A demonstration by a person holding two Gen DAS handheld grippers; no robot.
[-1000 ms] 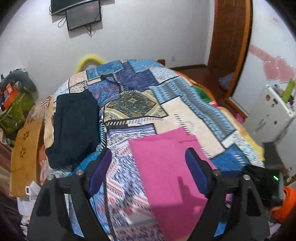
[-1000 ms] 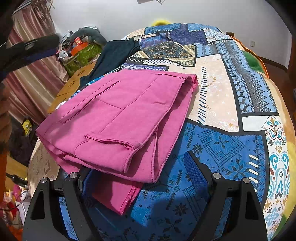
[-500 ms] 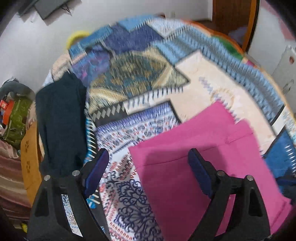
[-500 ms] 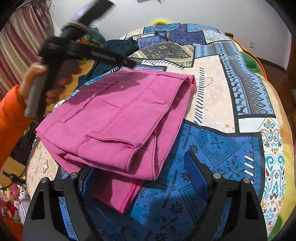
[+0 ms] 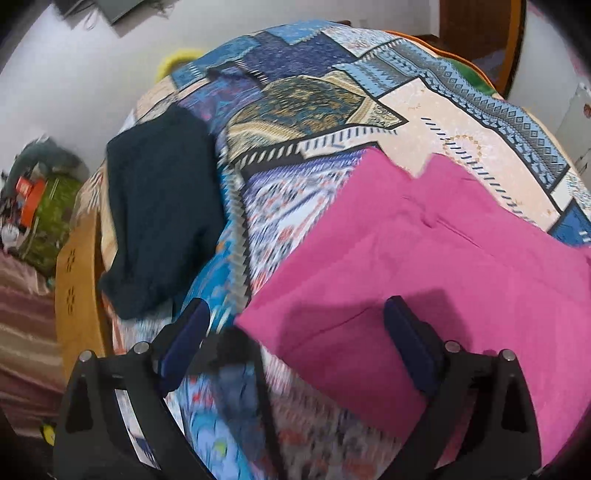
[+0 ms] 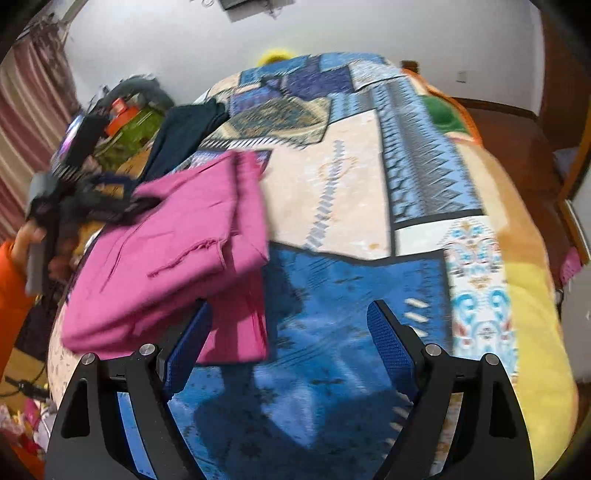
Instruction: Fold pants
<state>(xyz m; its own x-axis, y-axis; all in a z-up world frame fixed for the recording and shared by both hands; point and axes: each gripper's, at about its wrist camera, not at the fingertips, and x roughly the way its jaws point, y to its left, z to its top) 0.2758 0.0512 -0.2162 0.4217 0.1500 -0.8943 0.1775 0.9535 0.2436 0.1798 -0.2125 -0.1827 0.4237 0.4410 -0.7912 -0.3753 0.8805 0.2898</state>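
Observation:
The pink pants (image 5: 436, 258) lie folded in a thick stack on the patterned bedspread (image 5: 314, 107). My left gripper (image 5: 295, 332) is open and empty, low over the stack's near left corner. In the right wrist view the pink pants (image 6: 173, 258) lie at the left, and my right gripper (image 6: 290, 332) is open and empty just above the bedspread (image 6: 351, 280), beside the stack's near right edge. The left gripper (image 6: 74, 184) shows blurred at the far side of the stack, held by a hand in an orange sleeve.
A dark folded garment (image 5: 159, 206) lies on the bed's left edge, also in the right wrist view (image 6: 181, 136). A wooden footboard (image 5: 75, 280) and cluttered bags (image 5: 40, 206) stand left of the bed. A wooden door (image 5: 480, 29) is at the back right.
My left gripper has dropped lower and closer to the pink stack's near corner. My right gripper has swung right, so the stack sits further left in its view. Both stayed open.

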